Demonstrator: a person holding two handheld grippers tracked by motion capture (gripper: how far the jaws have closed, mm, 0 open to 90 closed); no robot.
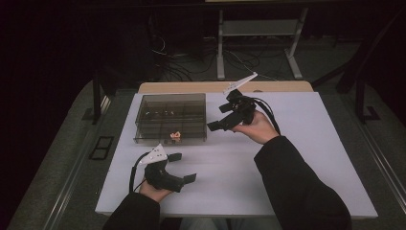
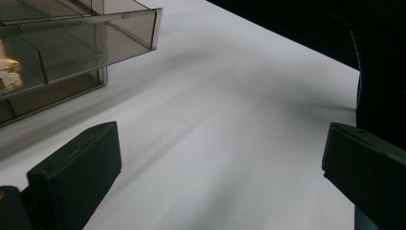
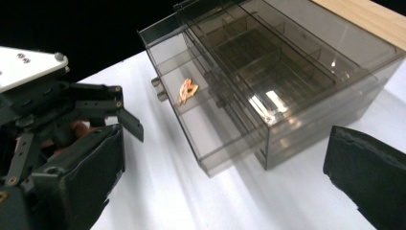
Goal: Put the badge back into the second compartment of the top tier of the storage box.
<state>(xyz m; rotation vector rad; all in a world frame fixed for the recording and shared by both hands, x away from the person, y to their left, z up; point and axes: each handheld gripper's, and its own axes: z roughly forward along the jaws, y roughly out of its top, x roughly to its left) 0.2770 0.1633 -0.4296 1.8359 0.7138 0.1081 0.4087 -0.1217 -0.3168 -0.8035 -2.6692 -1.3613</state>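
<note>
Over the white counter (image 1: 297, 143), a smoky clear plastic drawer box (image 1: 171, 118) sits in the upper left of the high view, close to the far wooden edge. Its top drawer (image 3: 201, 120) is pulled out toward the person, and inside, near the front, lies a small orange and gold piece (image 1: 175, 136); what it is, I cannot tell. In the right gripper view that same piece (image 3: 187, 91) rests on the drawer floor, upper middle of the frame.

Left claw (image 1: 184, 167) now: low in the frame, just below the box, held in the left hand (image 1: 154, 189), jaws spread wide with nothing between them. In the left gripper view the two black jaws stand far apart at the bottom corners, bare counter between, and the box corner (image 2: 72, 43) shows in the upper left.

Right claw (image 1: 220, 117): centre of the high view, just right of the box, gripped by the right hand (image 1: 258, 127) in a dark sleeve (image 1: 297, 187). Jaws also spread, holding nothing, pointing left toward the box. A white three-cornered plate (image 1: 239, 82) sticks up above it.
</note>
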